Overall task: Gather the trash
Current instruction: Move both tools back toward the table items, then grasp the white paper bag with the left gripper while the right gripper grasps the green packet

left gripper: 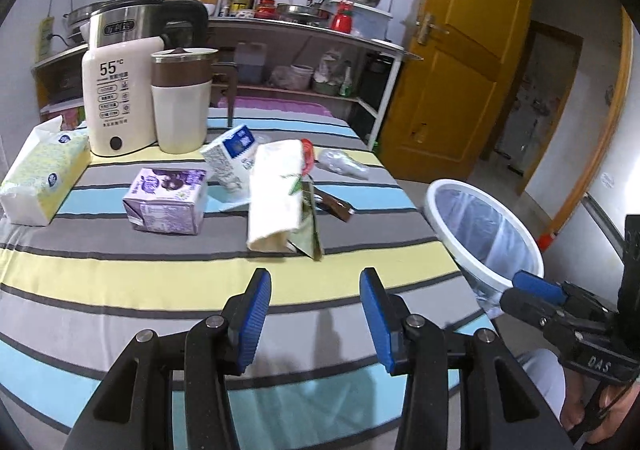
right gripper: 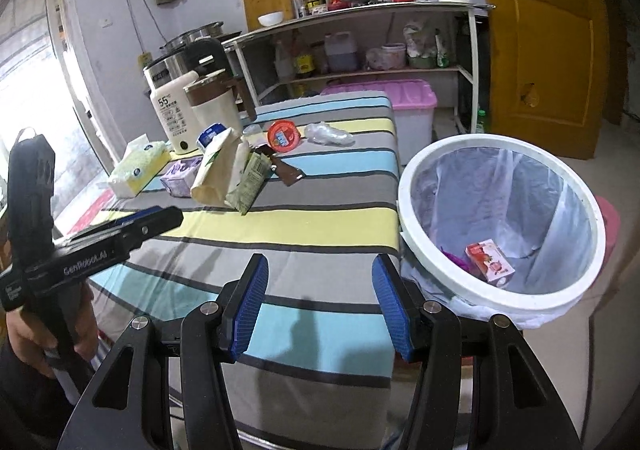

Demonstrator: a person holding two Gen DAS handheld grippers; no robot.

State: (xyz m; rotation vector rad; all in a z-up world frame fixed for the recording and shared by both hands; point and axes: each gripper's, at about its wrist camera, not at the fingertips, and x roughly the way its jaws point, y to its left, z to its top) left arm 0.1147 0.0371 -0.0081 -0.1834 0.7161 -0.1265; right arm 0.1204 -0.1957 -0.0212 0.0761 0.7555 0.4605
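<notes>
On the table (left gripper: 120, 282), going from the left: a purple carton (left gripper: 166, 197) lies flat, then a blue-and-white carton (left gripper: 230, 157) tilted, then a cream wrapper (left gripper: 276, 195) with a green packet (left gripper: 310, 221) leaning on its right side. The left claw (left gripper: 314, 316) is wide and empty, pointed straight at the cream wrapper, whose long axis runs away from it, so this claw looks the nearer for the next pick. The right claw (right gripper: 318, 308) is wide and empty too, beside the lined bin (right gripper: 412, 217) just off the table's right edge, where a pink box (right gripper: 490, 258) lies.
</notes>
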